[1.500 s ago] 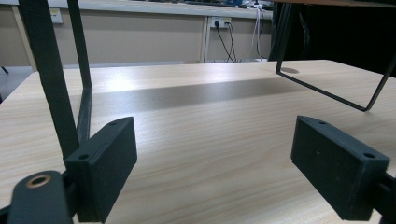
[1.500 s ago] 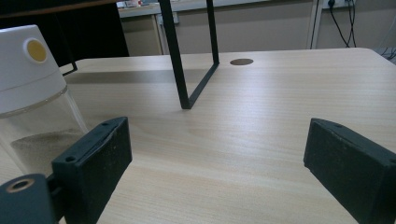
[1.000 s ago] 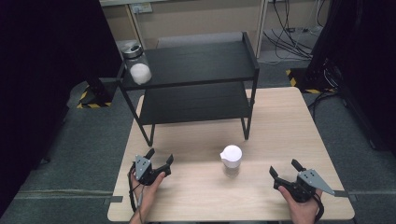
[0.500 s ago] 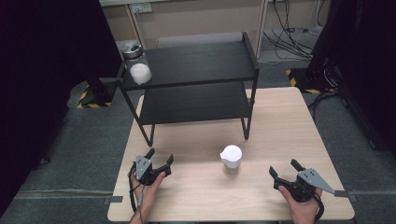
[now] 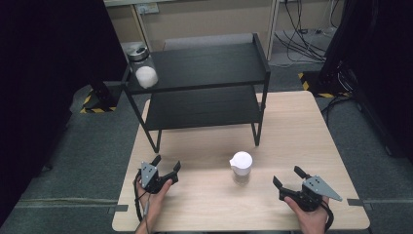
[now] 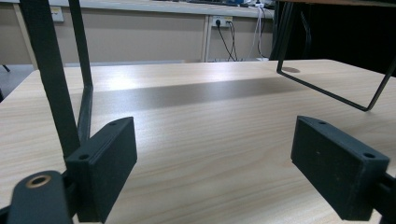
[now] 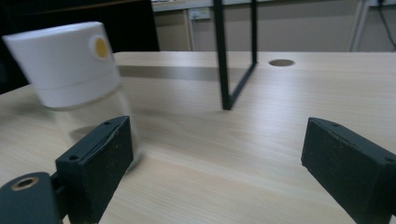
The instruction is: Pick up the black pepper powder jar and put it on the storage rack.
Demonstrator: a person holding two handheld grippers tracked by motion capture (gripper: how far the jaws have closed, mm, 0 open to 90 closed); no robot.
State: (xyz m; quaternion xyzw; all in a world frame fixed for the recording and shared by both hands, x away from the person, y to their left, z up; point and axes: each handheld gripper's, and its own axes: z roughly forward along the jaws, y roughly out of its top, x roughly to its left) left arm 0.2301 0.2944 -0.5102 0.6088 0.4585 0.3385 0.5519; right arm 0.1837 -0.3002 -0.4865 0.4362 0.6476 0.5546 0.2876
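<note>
A light wooden table carries a black metal rack with 2 shelves at its far side. On the top shelf's left corner stands a clear jar with a white cap; just behind it, off the rack, sits another jar with a dark lid.

The thing nearest the grippers is a small glass jar with a white lid, upright on the table in front of the rack, between the 2 grippers and nearer the right one. In the right gripper view the same jar stands just beyond that gripper's left-hand jaw; its body is clear and its broad lid bears a small yellow dot.

The left gripper rests low on the table near the rack's front left leg, jaws spread wide and holding nothing. The right gripper also sits on the table, jaws wide apart and empty, pointing roughly toward the jar.

Judging by its look, the jar is rigid and fairly light, but the glass wall is smooth and probably slippery, and it would break if dropped or knocked over. The lid is wider than the body, so it looks somewhat top-heavy and could tip under a sideways nudge. The safest hold seems to be across the white lid or just under its rim, where the overhang would stop it sliding out; squeezing the bare glass low down seems riskier.
</note>
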